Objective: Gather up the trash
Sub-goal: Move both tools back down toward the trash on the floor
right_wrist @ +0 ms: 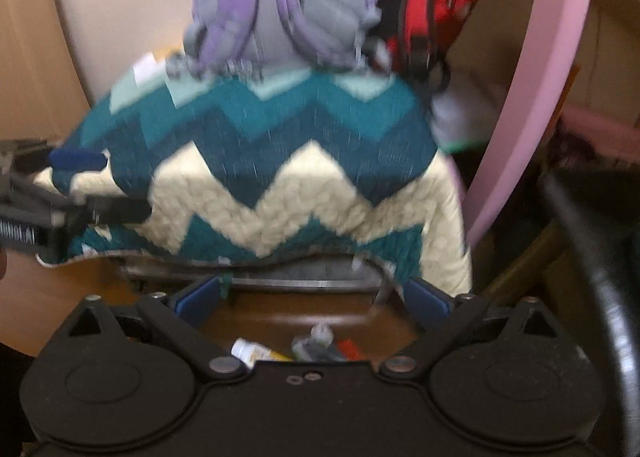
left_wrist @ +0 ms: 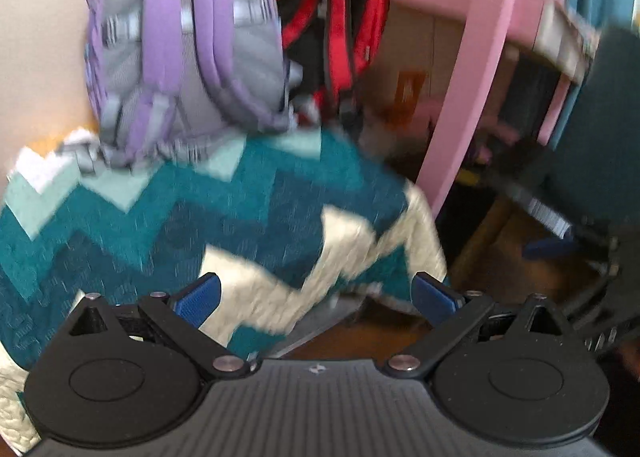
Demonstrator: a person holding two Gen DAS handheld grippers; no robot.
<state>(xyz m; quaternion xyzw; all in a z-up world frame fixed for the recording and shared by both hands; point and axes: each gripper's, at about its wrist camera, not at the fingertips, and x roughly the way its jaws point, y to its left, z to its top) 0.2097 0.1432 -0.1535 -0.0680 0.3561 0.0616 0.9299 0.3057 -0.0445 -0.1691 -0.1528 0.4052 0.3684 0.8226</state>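
Small trash lies on the brown floor, low in the right wrist view: a white and yellow tube, a crumpled grey wrapper and a red scrap. My right gripper is open and empty just above and behind them. My left gripper is open and empty over the teal and cream zigzag quilt. The left gripper also shows at the left edge of the right wrist view. Both views are blurred.
The quilt covers a bed. A purple and grey backpack and a red and black backpack hang on the wall behind it. A pink frame stands at right. A dark curved tube is at far right.
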